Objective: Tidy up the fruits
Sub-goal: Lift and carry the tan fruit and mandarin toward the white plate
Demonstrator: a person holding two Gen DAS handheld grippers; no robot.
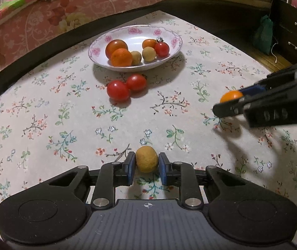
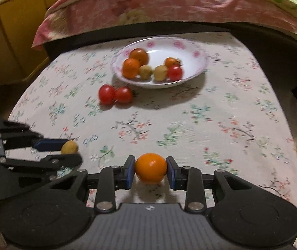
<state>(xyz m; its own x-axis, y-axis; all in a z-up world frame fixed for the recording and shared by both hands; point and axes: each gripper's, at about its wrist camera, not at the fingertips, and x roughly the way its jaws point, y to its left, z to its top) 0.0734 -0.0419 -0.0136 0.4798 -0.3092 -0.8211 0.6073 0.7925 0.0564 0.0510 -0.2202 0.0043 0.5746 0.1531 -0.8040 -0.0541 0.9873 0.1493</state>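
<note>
Left wrist view: digits "049" on the right gripper (image 1: pixel 228 102).
It pinches an orange tomato (image 2: pixel 151 168); left gripper (image 1: pixel 146 163) pinches a longan (image 1: pixel 146 159).

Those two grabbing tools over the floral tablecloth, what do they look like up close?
Both look alike. The left gripper and right gripper are matte black plastic with linked arms, silver round rivets, blue pads lining the jaws, and a ribbed grey centre plate. One side bears embossed digits. No cables show.

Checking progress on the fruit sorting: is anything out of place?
Two red tomatoes lie loose on the tablecloth just in front of the plate, touching each other, while similar fruit is already in it.
</note>
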